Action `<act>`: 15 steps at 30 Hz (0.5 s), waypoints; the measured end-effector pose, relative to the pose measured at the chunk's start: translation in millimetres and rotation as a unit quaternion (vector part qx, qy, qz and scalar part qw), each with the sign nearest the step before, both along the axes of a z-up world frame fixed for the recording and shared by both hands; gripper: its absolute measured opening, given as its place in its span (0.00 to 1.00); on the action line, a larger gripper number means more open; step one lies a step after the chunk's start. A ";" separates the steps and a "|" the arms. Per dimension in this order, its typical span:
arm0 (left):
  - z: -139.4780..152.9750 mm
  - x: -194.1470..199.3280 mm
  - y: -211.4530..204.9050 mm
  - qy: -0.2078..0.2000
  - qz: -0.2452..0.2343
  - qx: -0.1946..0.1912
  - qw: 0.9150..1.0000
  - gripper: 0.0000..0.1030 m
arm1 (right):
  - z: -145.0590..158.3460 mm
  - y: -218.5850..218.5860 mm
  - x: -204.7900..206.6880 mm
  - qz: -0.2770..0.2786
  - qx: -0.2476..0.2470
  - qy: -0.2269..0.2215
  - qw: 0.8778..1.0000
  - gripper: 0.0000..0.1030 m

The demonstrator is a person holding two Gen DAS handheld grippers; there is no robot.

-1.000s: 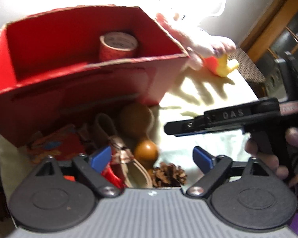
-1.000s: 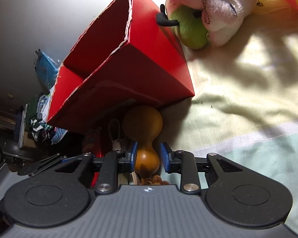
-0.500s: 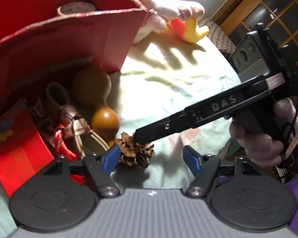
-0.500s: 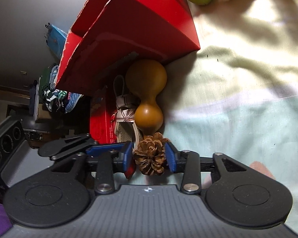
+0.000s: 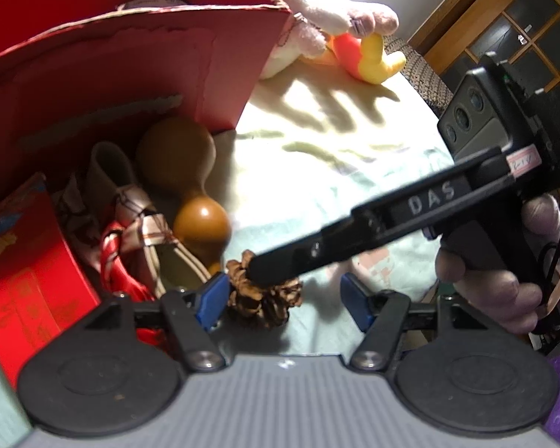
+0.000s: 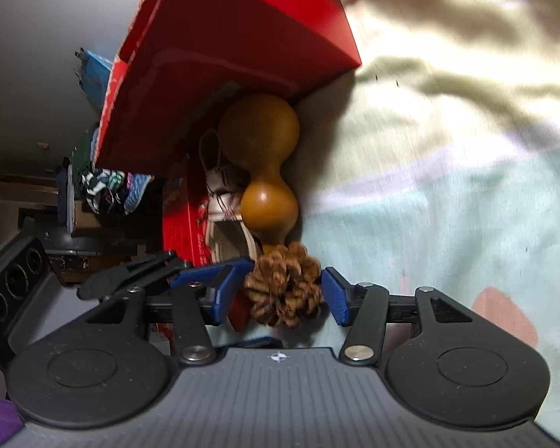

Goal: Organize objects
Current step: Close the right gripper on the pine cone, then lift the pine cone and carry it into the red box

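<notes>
Pale cloth (image 6: 448, 186) (creased) carries red box (image 6: 242, 44), gourd (image 6: 261, 164), pinecone (image 6: 285, 291).

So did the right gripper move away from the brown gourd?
Yes. The right gripper pulled back from the gourd, toward the camera; its fingers, opening, now straddle the pinecone instead.

Red box (image 5: 130, 56), brown gourd (image 6: 265, 171) — brown pine cone (image 6: 283, 291), blue-padded tools.

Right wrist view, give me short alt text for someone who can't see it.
A pine cone lies between the opening blue pads of the right claw, pads not pressing it. Behind it a brown gourd lies against a red box on a pale cloth.
</notes>
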State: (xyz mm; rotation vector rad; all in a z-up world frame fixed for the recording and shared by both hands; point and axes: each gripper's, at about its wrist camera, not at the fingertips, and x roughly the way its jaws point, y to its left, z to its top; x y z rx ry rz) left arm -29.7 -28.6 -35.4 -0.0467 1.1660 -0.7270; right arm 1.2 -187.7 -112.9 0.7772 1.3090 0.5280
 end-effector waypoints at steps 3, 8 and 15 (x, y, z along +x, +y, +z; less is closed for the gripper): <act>-1.0 -2.5 -1.1 -0.002 -0.009 0.004 1.000 0.65 | 5.5 0.0 -2.9 0.013 -0.016 -0.017 1.000 0.48; -4.2 -4.0 -8.3 -0.011 -0.023 0.016 1.000 0.66 | 5.9 -4.1 -3.2 0.002 -0.022 -0.022 1.000 0.48; 11.3 3.0 -21.5 -0.028 -0.045 -0.001 0.999 0.62 | 25.0 -16.8 -5.5 -0.013 -0.035 -0.030 0.999 0.48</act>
